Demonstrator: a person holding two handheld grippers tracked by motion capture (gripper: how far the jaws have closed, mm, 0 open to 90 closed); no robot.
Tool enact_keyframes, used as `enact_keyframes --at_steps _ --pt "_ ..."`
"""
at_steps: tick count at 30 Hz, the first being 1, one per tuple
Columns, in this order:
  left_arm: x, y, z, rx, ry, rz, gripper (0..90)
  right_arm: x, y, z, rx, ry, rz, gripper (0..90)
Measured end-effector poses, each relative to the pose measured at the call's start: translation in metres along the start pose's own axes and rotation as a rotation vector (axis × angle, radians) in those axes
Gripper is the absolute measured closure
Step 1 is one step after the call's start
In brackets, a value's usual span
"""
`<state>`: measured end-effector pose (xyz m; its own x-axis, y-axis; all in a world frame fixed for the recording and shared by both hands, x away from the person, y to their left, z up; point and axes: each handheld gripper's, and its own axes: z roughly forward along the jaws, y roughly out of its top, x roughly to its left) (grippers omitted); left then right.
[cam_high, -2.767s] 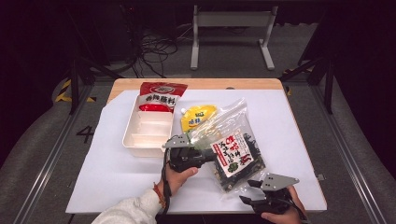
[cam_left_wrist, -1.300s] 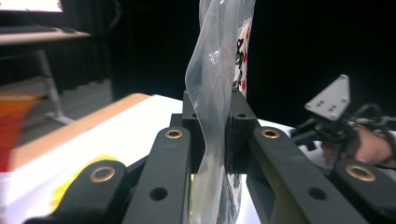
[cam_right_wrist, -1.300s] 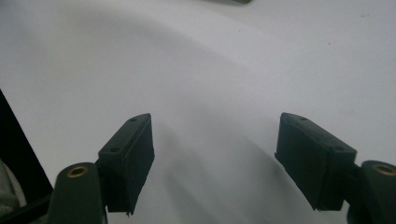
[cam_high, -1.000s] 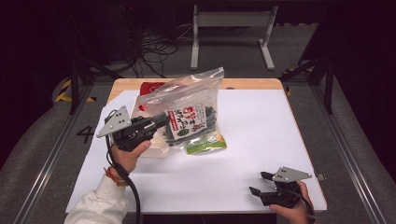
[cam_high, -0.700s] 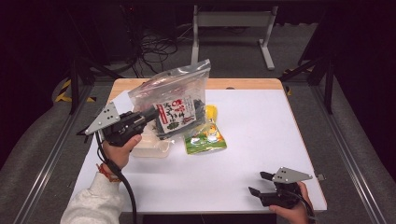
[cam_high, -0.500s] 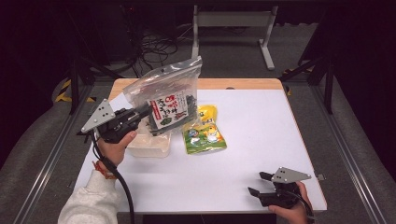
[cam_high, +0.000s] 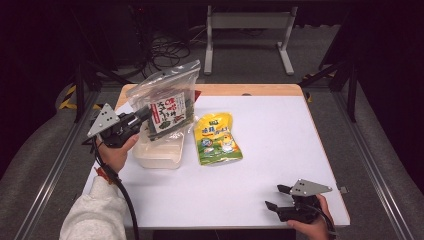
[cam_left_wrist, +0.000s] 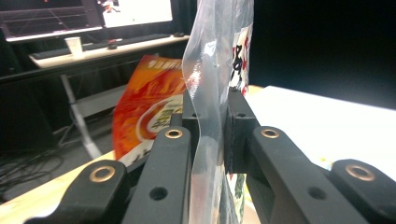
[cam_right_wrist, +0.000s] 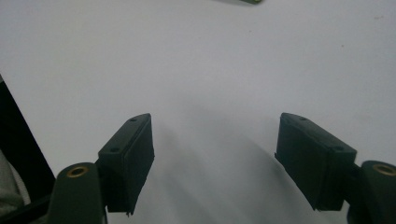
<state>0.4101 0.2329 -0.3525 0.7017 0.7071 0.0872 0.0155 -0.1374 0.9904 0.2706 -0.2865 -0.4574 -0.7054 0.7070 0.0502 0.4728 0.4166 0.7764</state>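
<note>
Left gripper (cam_high: 142, 114) clamped on clear zip bag (cam_high: 167, 102), hanging upright directly above white tray (cam_high: 160, 155) near worktop's left edge; right gripper (cam_high: 279, 197) wide apart, empty, at near-right corner.

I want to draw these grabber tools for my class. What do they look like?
Each gripper, left and right, is black with two flat jaw pads, brass-coloured rivets and a grey three-cornered plate on top. A black cable trails from the left one. The person wears a light grey sleeve.
</note>
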Motion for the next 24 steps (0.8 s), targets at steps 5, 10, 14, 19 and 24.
enact_keyframes --at_steps 5,10,14,19,24 --pt "0.010 -0.003 -0.010 -0.002 0.032 -0.017 82.1 0.001 0.000 0.000 0.004 0.002 -0.009 27.3" --pt "0.017 -0.009 -0.013 0.014 0.026 -0.035 82.1 0.001 0.000 0.001 0.006 0.006 -0.011 27.3" --pt "0.018 -0.008 -0.015 0.040 0.033 -0.036 82.3 0.002 0.001 0.001 0.010 0.010 -0.018 27.1" --pt "0.016 -0.008 -0.015 0.053 0.027 -0.035 82.5 0.004 0.002 0.001 0.008 0.014 -0.027 27.0" --pt "0.014 -0.010 -0.016 0.066 0.026 -0.029 82.7 0.006 0.003 0.002 0.007 0.022 -0.036 26.9"
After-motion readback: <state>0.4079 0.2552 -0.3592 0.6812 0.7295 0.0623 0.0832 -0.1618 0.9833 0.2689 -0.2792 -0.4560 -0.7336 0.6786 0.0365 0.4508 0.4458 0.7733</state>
